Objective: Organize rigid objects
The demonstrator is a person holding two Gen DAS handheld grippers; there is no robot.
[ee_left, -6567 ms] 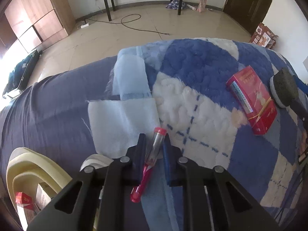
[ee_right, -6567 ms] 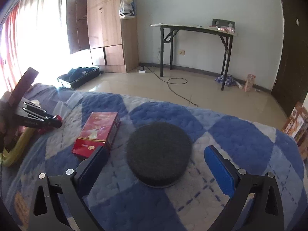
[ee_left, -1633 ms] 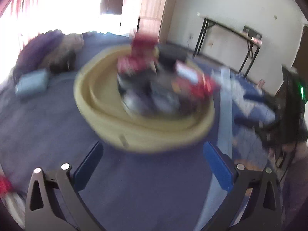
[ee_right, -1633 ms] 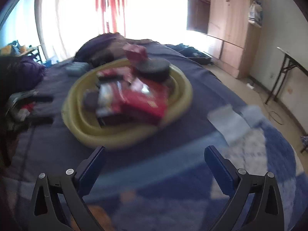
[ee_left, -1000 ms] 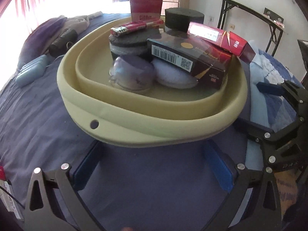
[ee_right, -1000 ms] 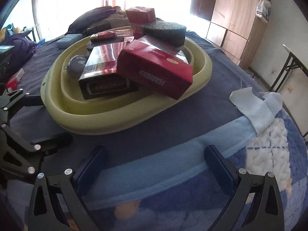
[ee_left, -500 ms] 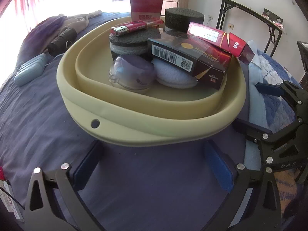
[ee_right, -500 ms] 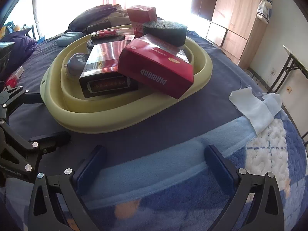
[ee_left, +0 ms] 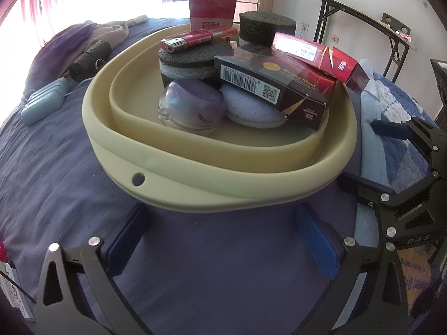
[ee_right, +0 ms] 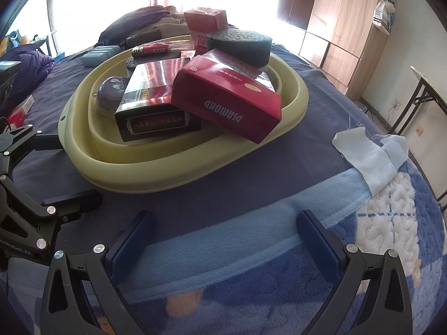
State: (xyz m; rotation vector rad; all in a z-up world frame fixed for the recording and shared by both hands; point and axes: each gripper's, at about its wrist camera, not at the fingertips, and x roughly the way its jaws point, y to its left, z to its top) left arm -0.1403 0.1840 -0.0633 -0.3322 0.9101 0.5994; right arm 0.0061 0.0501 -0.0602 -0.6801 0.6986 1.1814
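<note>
A pale yellow basin (ee_left: pixel 212 184) (ee_right: pixel 134 178) sits on the bed. It holds a black box (ee_left: pixel 276 83), a red box (ee_right: pixel 226 97), a second red box (ee_left: pixel 212 8) at the back, two dark foam pucks (ee_left: pixel 190 61) (ee_right: pixel 240 44), a red lighter (ee_left: pixel 198 37), a purple case (ee_left: pixel 192 106) and a white pad (ee_left: pixel 251 109). My left gripper (ee_left: pixel 223 237) is open and empty in front of the basin. My right gripper (ee_right: pixel 226 240) is open and empty on the other side. Each gripper shows in the other's view.
A white cloth strip (ee_right: pixel 368 150) lies on the blue checked blanket (ee_right: pixel 391 223) to the right. A pale blue case (ee_left: pixel 44 103) and dark clothes (ee_left: pixel 83 55) lie behind the basin. A small red box (ee_right: pixel 19 111) lies at the far left. A black table (ee_left: pixel 363 14) stands by the wall.
Earlier the left gripper held the lighter and the puck and red box lay on the blanket; now they are in the basin. Over the last second, nothing has visibly moved.
</note>
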